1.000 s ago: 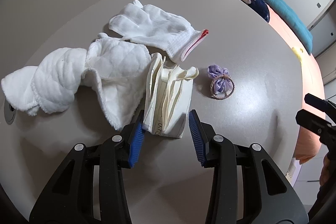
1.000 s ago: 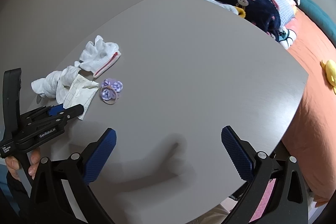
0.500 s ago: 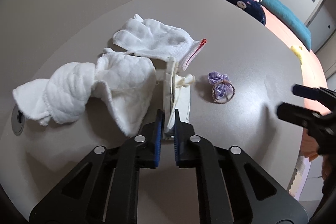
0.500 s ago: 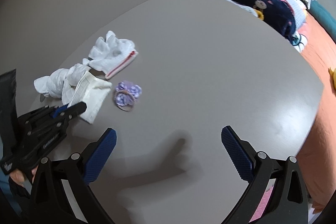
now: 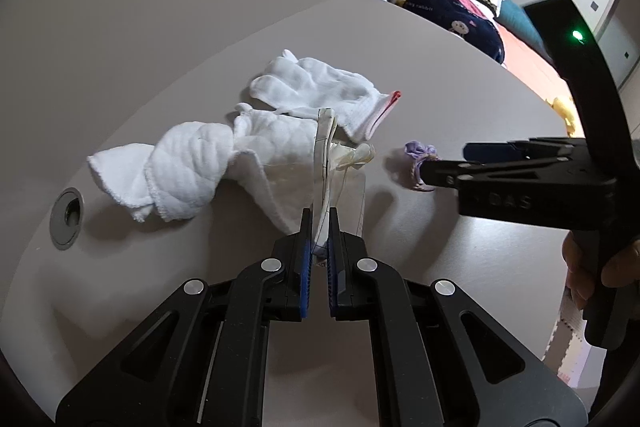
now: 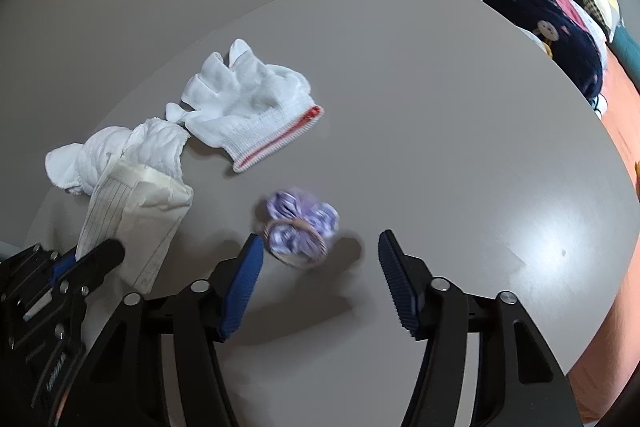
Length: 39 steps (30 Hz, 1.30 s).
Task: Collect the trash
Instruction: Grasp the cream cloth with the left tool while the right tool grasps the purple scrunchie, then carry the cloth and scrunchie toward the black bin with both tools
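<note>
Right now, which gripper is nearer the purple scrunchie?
Right. The right gripper is closing with the purple scrunchie just ahead, between its fingertips. The left gripper sits off to the side, shut on the paper bag.

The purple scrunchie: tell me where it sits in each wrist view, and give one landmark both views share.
Left wrist view: the purple scrunchie lies right of centre on the table, partly hidden behind the right gripper.
Right wrist view: the scrunchie lies low in the centre, just ahead of the right gripper, whose jaws are closing without touching it.
Shared landmark: the white glove with the red cuff.
</note>
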Each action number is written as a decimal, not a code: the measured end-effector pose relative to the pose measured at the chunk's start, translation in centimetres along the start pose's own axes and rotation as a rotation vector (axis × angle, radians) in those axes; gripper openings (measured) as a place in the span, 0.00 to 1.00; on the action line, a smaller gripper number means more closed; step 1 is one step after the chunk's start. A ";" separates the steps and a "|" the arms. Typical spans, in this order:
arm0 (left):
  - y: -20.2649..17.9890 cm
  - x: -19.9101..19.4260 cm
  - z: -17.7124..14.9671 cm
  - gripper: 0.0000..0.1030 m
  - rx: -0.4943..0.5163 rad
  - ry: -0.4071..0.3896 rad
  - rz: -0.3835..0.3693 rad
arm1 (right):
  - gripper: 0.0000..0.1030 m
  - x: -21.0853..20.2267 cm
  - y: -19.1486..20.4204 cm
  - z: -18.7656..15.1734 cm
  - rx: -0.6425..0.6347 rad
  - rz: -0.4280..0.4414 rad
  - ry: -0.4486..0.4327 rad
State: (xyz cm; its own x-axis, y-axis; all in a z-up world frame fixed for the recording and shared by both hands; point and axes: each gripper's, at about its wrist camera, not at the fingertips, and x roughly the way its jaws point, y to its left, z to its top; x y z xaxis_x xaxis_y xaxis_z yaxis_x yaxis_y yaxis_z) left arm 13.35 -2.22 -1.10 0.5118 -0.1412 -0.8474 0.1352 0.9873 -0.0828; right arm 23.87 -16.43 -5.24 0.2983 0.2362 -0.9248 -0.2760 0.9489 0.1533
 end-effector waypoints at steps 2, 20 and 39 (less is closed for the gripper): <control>0.2 0.0 -0.1 0.05 -0.002 0.001 0.007 | 0.52 0.6 0.6 0.2 -0.015 -0.004 0.011; -0.4 0.2 -0.3 0.05 -0.006 0.021 0.001 | 0.16 -0.5 0.1 -0.7 -0.051 -0.068 -0.016; -8.9 -1.5 0.7 0.05 0.119 0.009 -0.039 | 0.16 -8.5 -8.2 -5.2 0.065 -0.069 -0.097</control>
State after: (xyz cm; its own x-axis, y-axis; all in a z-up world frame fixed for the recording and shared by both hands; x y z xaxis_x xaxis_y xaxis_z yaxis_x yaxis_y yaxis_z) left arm 11.97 -10.87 1.31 0.4965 -0.1786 -0.8494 0.2556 0.9653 -0.0536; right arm 18.85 -27.30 -0.47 0.4024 0.1856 -0.8964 -0.1926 0.9745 0.1153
